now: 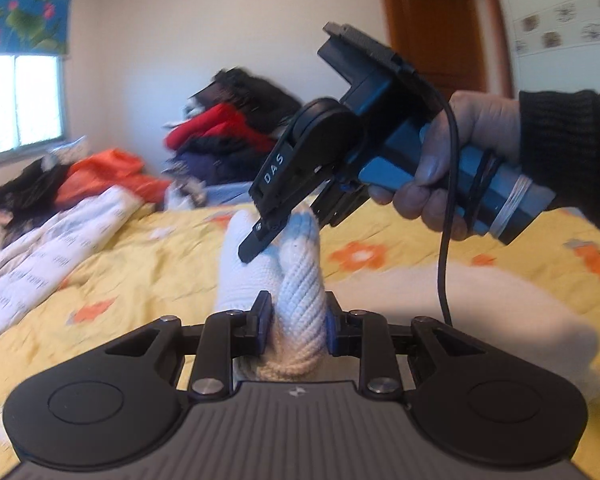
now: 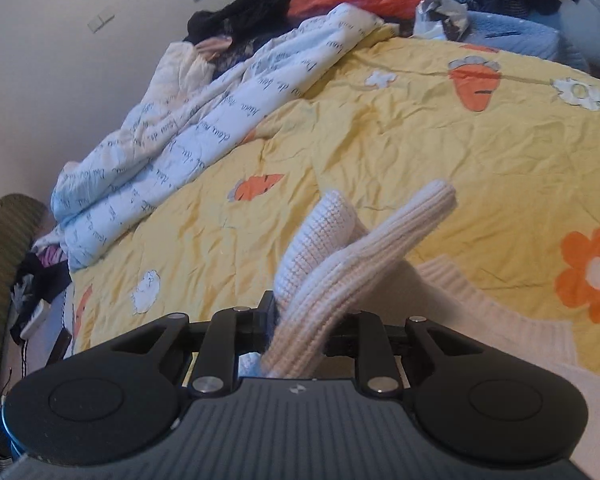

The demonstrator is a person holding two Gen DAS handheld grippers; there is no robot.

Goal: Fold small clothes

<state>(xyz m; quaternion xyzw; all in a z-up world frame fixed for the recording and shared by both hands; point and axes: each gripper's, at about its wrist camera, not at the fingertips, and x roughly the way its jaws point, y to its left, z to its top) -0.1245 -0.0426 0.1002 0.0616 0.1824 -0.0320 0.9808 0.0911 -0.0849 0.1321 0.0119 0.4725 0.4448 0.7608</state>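
Observation:
A cream-white knitted garment (image 1: 300, 280) is held up over the yellow bed. My left gripper (image 1: 298, 320) is shut on a bunched fold of it. My right gripper (image 1: 278, 232), seen in the left wrist view held by a hand in a dark sleeve, pinches the same fold further up. In the right wrist view my right gripper (image 2: 300, 328) is shut on ribbed folds of the garment (image 2: 340, 256), which stick up between the fingers. The rest of the garment (image 1: 480, 304) lies on the bed to the right.
A yellow quilt with orange carrots and flowers (image 2: 420, 140) covers the bed. A white printed blanket (image 2: 188, 128) lies along its left side. Piles of red, black and orange clothes (image 1: 228, 136) sit at the far end near a window (image 1: 20, 104).

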